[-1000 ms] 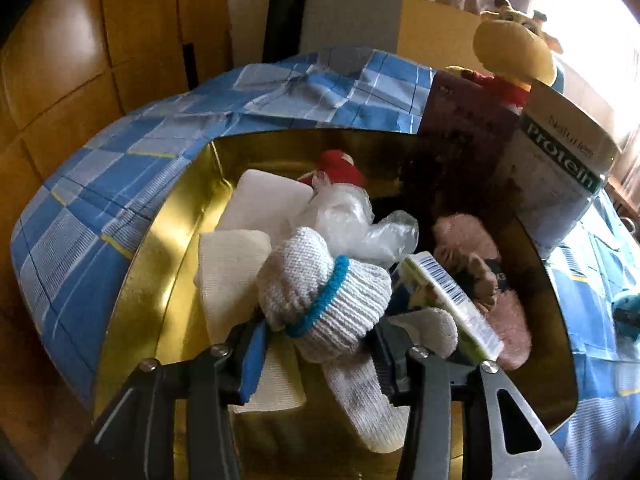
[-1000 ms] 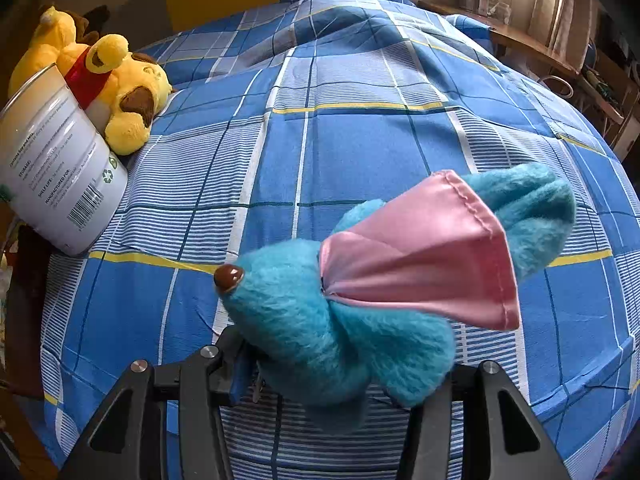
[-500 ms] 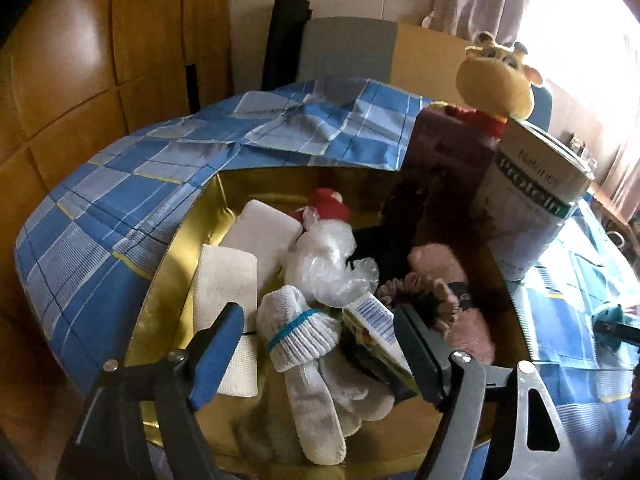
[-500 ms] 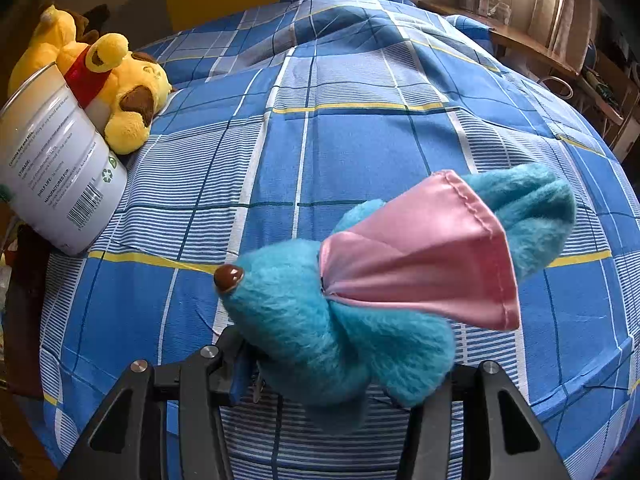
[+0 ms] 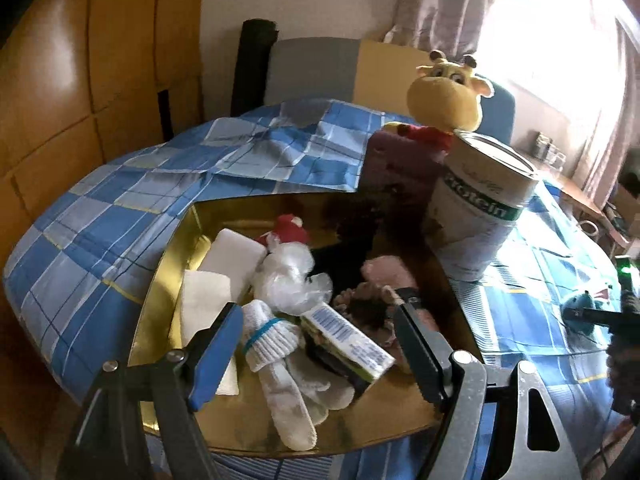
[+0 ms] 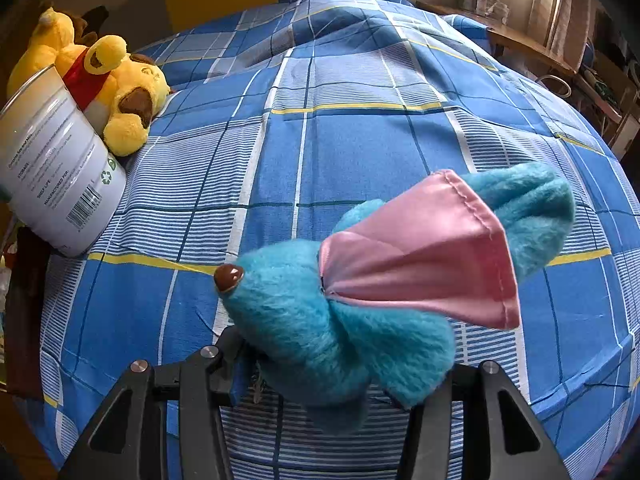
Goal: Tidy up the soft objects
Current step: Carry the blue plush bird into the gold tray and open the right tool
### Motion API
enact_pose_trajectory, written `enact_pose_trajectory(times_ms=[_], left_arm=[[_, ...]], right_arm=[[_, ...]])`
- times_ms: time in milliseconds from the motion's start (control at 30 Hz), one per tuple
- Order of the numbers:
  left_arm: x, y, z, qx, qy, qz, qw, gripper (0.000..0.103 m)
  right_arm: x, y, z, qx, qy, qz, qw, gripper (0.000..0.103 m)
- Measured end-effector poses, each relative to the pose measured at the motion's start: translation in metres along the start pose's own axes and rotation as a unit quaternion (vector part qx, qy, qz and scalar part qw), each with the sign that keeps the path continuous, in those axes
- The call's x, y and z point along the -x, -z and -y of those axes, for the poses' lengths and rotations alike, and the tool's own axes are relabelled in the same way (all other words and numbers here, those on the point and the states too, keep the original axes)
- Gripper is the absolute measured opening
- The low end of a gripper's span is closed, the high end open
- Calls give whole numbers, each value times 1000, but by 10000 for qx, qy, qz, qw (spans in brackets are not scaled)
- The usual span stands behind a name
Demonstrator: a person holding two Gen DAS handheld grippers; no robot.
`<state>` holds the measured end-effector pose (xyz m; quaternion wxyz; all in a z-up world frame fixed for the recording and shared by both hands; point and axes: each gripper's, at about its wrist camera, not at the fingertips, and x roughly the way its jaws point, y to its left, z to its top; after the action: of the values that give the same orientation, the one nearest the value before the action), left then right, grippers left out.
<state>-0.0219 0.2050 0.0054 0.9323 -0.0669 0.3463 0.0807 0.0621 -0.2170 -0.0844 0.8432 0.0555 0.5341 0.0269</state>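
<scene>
Two grippers are mid-sort: the left gripper hangs with jaws released above the white sock lying in the gold tray, while the right gripper clenches the blue plush toy over the bed. Next, carry that toy leftward into the tray.

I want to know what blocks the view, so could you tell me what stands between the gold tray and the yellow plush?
In the left wrist view, a dark maroon box and a protein can stand between the tray and the plush.
</scene>
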Motion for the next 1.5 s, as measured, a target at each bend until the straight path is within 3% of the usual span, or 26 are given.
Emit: enact_pose_trajectory(times_ms=[367,533,667,800,933,1033,1100,1200,1300,1400,1500], left_arm=[[4,0,7,-277,297,31,9992,78],[0,1,6,-301,409,-30,9987,78],[-3,2,5,-316,469,-88,9984,78],[-4,3,4,-349,502,-106,9981,78],[-8,2,-1,-315,469,-134,9983,78],[-13,2,-6,-242,439,-206,9985,78],[-16,3,-10,-203,412,-250,9986,78],[-18,4,-15,-147,376,-286,9988,78],[-19,4,-21,-68,318,-277,9991,78],[-16,6,-34,128,154,-255,9995,78],[-12,6,-56,412,-122,-230,9988,78]], right_arm=[[0,-18,-1,-485,130,-259,9984,47],[4,-52,-8,-573,402,-250,9972,47],[13,-98,-18,-634,616,-139,9960,47],[51,-171,-47,-638,711,391,9947,47],[119,-248,-103,-349,570,1249,9899,47],[183,-290,-164,108,257,2069,9780,47],[224,-303,-207,501,-54,2620,9638,47],[262,-302,-272,1283,-635,3011,9428,47],[266,-270,-334,2210,-1269,2874,9233,47],[238,-221,-378,2922,-1797,2244,9121,47],[183,-162,-408,3505,-1945,1298,9069,47]])
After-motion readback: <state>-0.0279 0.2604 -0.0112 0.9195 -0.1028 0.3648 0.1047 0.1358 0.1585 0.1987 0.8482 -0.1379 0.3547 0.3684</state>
